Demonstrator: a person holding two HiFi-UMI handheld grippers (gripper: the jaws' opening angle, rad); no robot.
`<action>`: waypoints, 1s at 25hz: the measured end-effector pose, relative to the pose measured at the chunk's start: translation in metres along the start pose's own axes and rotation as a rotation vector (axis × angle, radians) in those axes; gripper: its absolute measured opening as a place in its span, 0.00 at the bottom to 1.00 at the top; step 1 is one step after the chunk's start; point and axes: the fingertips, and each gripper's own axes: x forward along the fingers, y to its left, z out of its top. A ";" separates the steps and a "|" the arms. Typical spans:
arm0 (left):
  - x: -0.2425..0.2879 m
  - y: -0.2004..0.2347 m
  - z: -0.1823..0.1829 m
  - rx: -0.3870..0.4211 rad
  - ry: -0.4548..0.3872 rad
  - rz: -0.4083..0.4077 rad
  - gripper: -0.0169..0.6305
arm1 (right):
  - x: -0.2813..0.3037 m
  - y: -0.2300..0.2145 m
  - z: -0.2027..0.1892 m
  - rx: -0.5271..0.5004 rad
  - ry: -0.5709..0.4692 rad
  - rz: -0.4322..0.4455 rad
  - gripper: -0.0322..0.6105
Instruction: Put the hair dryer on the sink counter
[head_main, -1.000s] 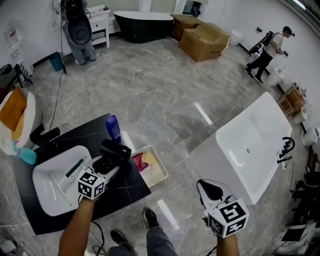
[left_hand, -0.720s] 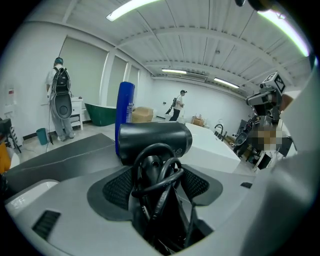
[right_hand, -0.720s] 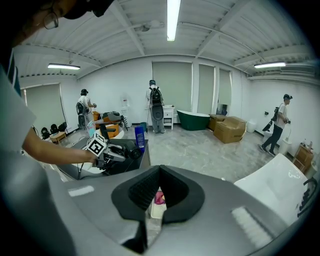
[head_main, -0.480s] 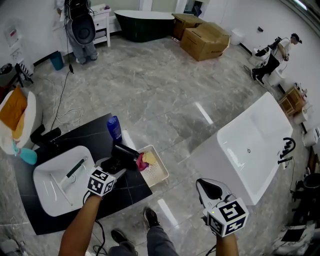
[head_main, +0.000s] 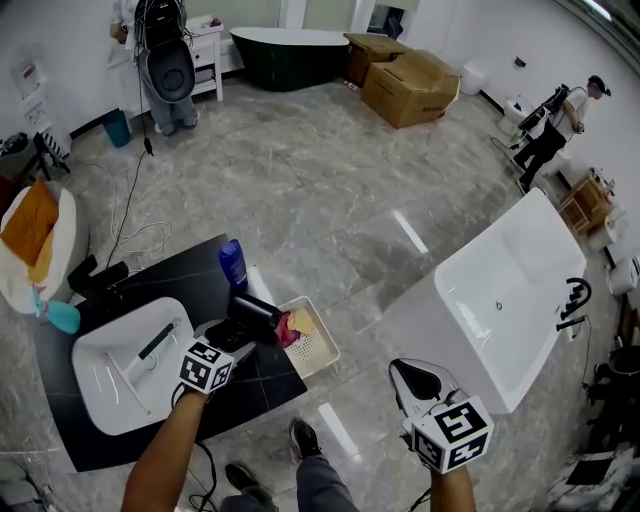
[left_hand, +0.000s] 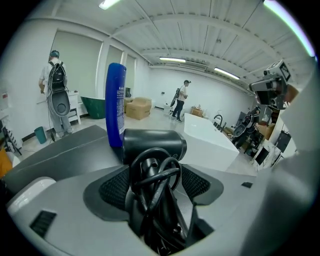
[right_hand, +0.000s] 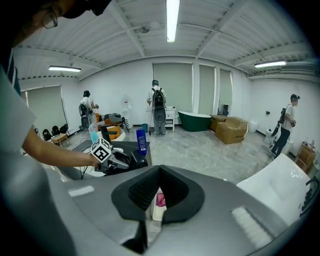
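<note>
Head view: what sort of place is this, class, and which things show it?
Probably a bathroom-fixtures showroom or store room: a white bathtub and a dark green bathtub stand on open floor, a sink counter stands free of any wall, and big cardboard boxes sit nearby.

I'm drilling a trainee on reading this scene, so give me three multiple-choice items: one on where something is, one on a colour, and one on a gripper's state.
1. Where does the blue bottle stand?
A) on a wooden shelf
B) inside a drawer
C) on the black counter

2. What colour is the hair dryer?
A) white
B) black
C) pink

3. How is the left gripper?
A) shut on the hair dryer
B) open and empty
C) shut with nothing in it

Answers:
1 C, the head view shows it upright at the counter's far edge.
2 B, it shows black in the head view and the left gripper view.
3 A, its fingers flank the hair dryer on both sides.
</note>
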 end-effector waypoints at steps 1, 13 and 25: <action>-0.002 -0.001 0.001 0.002 -0.005 -0.001 0.51 | -0.001 0.001 0.001 -0.001 -0.002 0.002 0.06; -0.064 -0.008 0.022 0.044 -0.071 0.030 0.51 | -0.026 0.019 0.014 -0.009 -0.019 0.023 0.06; -0.237 0.010 0.077 0.084 -0.298 0.145 0.33 | -0.052 0.074 0.068 -0.036 -0.092 0.074 0.06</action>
